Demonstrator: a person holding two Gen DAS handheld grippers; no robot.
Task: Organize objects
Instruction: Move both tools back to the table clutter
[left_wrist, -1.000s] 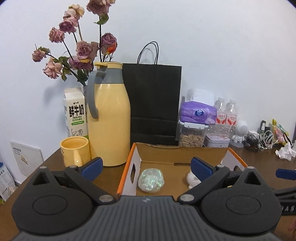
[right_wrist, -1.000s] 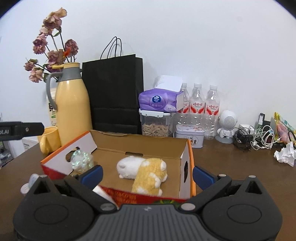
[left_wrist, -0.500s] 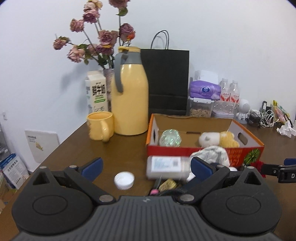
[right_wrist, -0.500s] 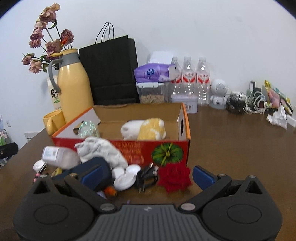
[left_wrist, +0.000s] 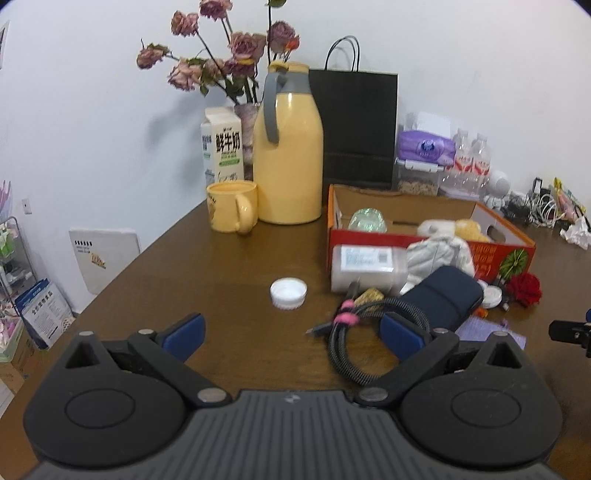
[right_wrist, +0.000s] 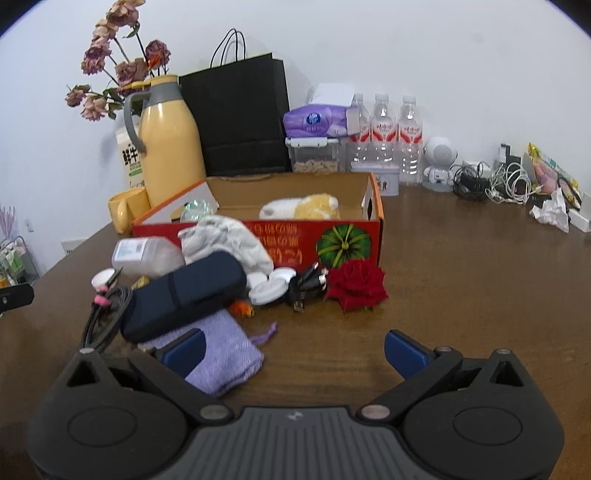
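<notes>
My left claw (left_wrist: 291, 334) hangs low over the worktop (left_wrist: 229, 266), wide open and holding nothing. Far left stand a mug (left_wrist: 231, 206), a milk carton (left_wrist: 222, 147) and a yellow flask (left_wrist: 290, 158) with dried roses (left_wrist: 221, 55) behind it. A white cap (left_wrist: 288, 292) lies alone, just ahead of that claw. Right of the cap is the heap: a coiled cable (left_wrist: 354, 332) by the claw's right finger, a clear jar (left_wrist: 364, 267) on its side, a grey cloth (right_wrist: 227, 240) and a navy case (right_wrist: 184, 295) lying over a purple pouch (right_wrist: 221, 354). Behind them sits the box (right_wrist: 288, 243), with a glass ball (left_wrist: 366, 220) and a plush toy (right_wrist: 301, 207) inside. My right claw (right_wrist: 293, 350) is also open and empty, its left finger over the pouch. Right of the case lie a white disc (right_wrist: 271, 286), a black plug (right_wrist: 306, 288) and a red rose (right_wrist: 356, 282), which touches the box front.
</notes>
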